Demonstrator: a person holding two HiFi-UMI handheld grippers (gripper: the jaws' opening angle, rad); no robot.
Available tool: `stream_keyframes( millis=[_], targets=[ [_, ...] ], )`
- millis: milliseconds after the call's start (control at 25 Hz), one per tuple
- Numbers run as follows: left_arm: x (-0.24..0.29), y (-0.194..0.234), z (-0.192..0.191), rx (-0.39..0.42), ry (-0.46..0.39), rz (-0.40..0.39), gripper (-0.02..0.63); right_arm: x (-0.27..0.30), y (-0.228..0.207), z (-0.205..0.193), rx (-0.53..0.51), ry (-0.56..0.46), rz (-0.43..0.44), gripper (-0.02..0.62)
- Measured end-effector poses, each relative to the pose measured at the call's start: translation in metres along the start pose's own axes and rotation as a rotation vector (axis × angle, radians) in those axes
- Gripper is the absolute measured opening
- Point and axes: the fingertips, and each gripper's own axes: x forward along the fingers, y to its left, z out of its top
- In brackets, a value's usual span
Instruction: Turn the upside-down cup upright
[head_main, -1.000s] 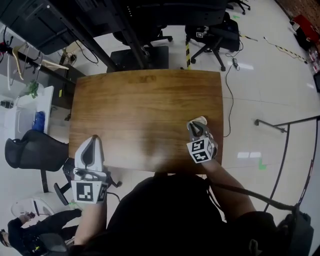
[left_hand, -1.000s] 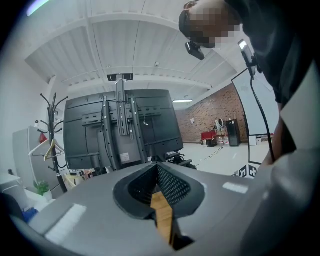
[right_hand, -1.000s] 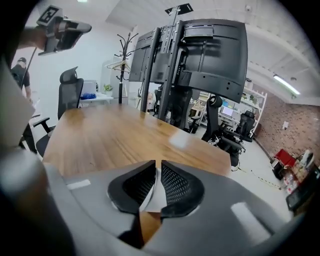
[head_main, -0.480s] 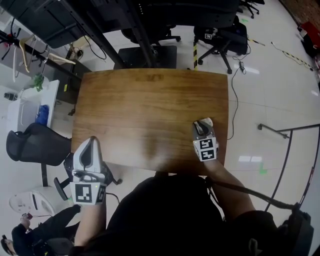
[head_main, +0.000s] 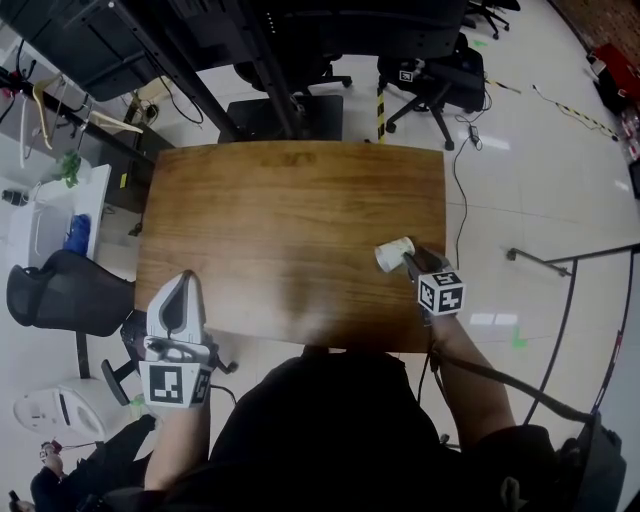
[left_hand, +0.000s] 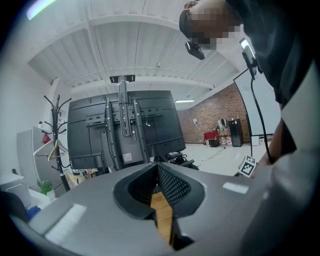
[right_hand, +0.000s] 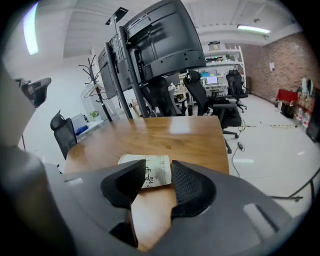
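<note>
The wooden table (head_main: 280, 220) is gleaming smooth and glossy, the paper cup (head_main: 393, 254) is looking matt, and the pale floor (head_main: 540, 170) is shining with reflections.

The table (head_main: 290, 230) has warm brown wood with fine darker streaks. The cup (right_hand: 156, 170) is cream-white, with a grey and black brush-like print. The left gripper (head_main: 183, 280) is grey; its marker cube (head_main: 178, 385) carries black squares on white.
</note>
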Motion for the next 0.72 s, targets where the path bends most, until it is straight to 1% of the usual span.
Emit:
stream_keyframes(
  millis=[80, 160, 280, 360, 480, 600, 720],
  targets=[
    [0.003, -0.004, 0.002, 0.006, 0.002, -0.010, 0.000, 0.004, 0.004, 0.001, 0.026, -0.005, 0.046, 0.169],
    [0.004, -0.007, 0.005, 0.017, -0.002, -0.018, 0.000, 0.010, 0.006, 0.006, 0.038, -0.015, 0.065, 0.173],
    [0.004, -0.006, 0.009, 0.037, 0.003, -0.013, 0.000, 0.017, 0.003, 0.013, 0.045, -0.023, 0.071, 0.178],
    [0.003, -0.004, 0.011, 0.037, 0.005, -0.003, 0.000, 0.018, 0.002, 0.018, 0.020, -0.024, 0.062, 0.193],
    [0.000, -0.001, 0.011, 0.034, 0.001, 0.006, 0.000, 0.020, 0.000, 0.019, -0.017, -0.001, 0.048, 0.193],
    [0.000, -0.002, 0.010, 0.042, -0.008, 0.000, 0.000, 0.024, -0.003, 0.017, 0.035, 0.015, 0.063, 0.209],
    [0.002, -0.002, 0.008, 0.035, 0.001, 0.004, 0.000, 0.028, 0.000, 0.016, 0.102, 0.009, 0.092, 0.193]
  ],
)
